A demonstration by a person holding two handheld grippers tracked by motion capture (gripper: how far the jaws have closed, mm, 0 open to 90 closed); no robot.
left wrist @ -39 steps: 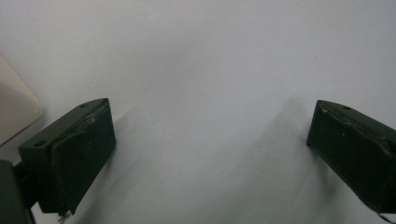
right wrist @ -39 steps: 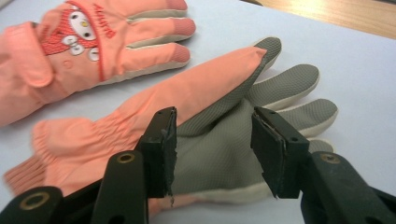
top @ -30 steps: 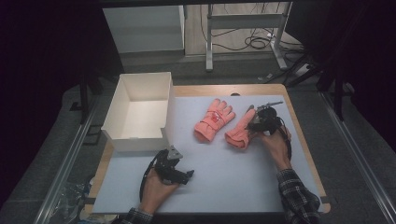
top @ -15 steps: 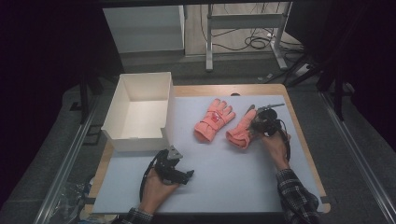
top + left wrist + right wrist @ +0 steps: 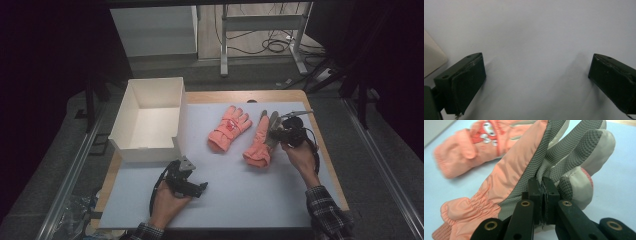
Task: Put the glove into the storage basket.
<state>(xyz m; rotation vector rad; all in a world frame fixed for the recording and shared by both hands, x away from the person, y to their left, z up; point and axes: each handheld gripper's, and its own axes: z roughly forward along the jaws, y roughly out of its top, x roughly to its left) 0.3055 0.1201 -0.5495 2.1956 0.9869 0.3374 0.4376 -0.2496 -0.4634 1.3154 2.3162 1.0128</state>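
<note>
Little had changed since the earlier frame: the right gripper [image 5: 543, 202] still pinched the right glove [image 5: 260, 140] at centre right, and the left gripper [image 5: 536, 82] stayed open at lower left near the box [image 5: 150, 120].

Light falls from above onto the pale blue-grey tabletop [image 5: 240, 180], bright at its middle, while the room around it sinks into near black. In the left gripper view the black jaws cast soft grey shadows forward. In the right gripper view the far salmon-pink padded glove [image 5: 474, 142] is blurred.
</note>
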